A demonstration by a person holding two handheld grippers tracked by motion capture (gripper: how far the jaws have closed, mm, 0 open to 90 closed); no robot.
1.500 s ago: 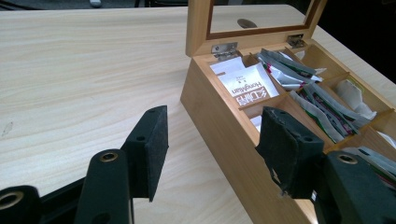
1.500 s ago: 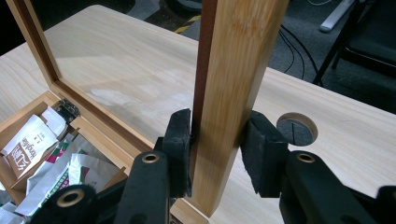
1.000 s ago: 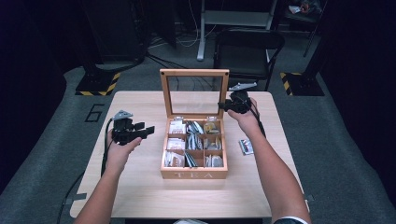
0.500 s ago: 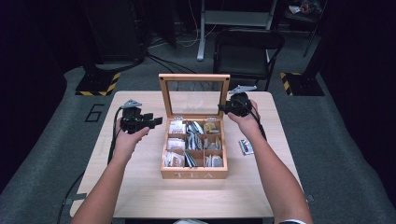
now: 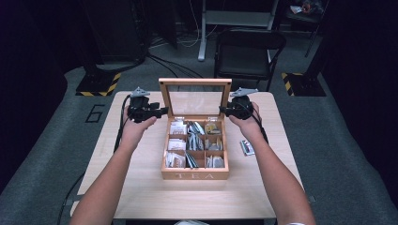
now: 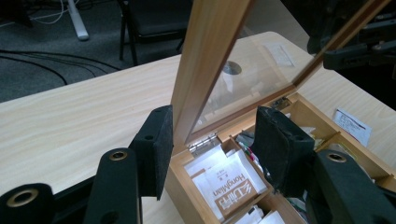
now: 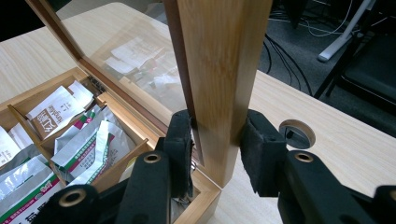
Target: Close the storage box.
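A wooden tea box [image 5: 195, 176] stands open at mid table, its glass lid [image 5: 195, 84] upright. Several compartments hold tea sachets [image 5: 177, 143]. My right gripper [image 5: 229, 110] is at the lid's right edge. In the right gripper view its pads [image 7: 180, 144] press both faces of the lid's wooden frame [image 7: 219, 65]. My left gripper [image 5: 152, 111] is at the lid's left edge. In the left gripper view it [image 6: 215, 140] is open and straddles the lid frame [image 6: 205, 60], whose edge lies close to one pad [image 6: 159, 144].
One loose sachet [image 5: 247, 147] lies on the table to the right of the box. A round cable hole [image 7: 296, 133] is in the tabletop behind the lid. A black chair [image 5: 248, 51] stands beyond the table's far edge. Cables trail from the left gripper.
My left gripper has travelled from the table's left side, forward and to the right, up to the lid's left edge. The right gripper has stayed on the lid's right edge.
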